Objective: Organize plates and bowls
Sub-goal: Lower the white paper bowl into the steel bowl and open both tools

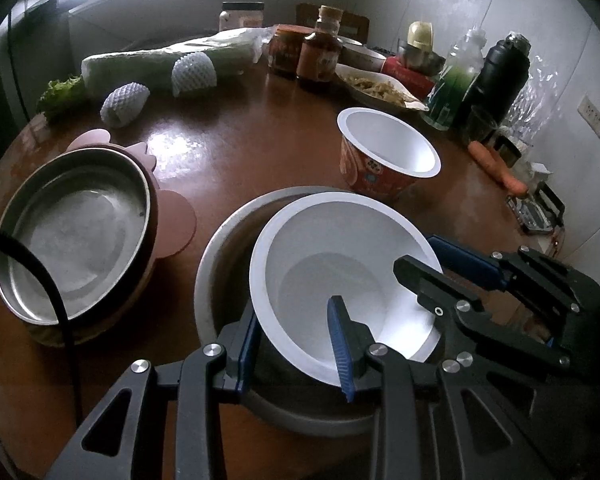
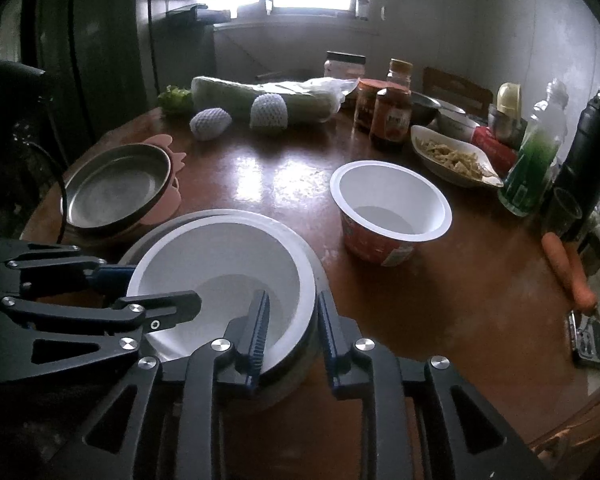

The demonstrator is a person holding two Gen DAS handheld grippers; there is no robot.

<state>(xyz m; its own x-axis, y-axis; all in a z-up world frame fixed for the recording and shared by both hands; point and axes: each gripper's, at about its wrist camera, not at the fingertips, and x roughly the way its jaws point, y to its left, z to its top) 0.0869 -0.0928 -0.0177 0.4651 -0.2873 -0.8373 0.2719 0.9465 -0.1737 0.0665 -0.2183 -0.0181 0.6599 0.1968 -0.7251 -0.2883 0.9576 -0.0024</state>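
Note:
A white bowl [image 1: 332, 280] [image 2: 220, 264] sits tilted inside a grey metal bowl [image 1: 220, 256] [image 2: 160, 228] at the near edge of the brown table. My left gripper [image 1: 294, 344] [image 2: 164, 286] is shut on the white bowl's rim, one finger inside and one outside. My right gripper [image 2: 292, 328] [image 1: 416, 254] straddles the opposite rim, one finger inside the white bowl and the other outside the metal bowl, with slack showing. A steel plate [image 1: 72, 232] [image 2: 116, 188] rests on a pink mat to the left. An empty red-and-white noodle cup [image 1: 388, 148] [image 2: 388, 204] stands beyond the bowls.
Sauce jars [image 2: 388, 120], a dish of food [image 2: 452, 156], a green bottle [image 2: 532, 160], a black flask [image 2: 592, 152] and a carrot [image 2: 568, 272] crowd the far and right side. A wrapped cabbage [image 1: 160, 60] and foam-netted fruit [image 1: 124, 104] lie at the back left.

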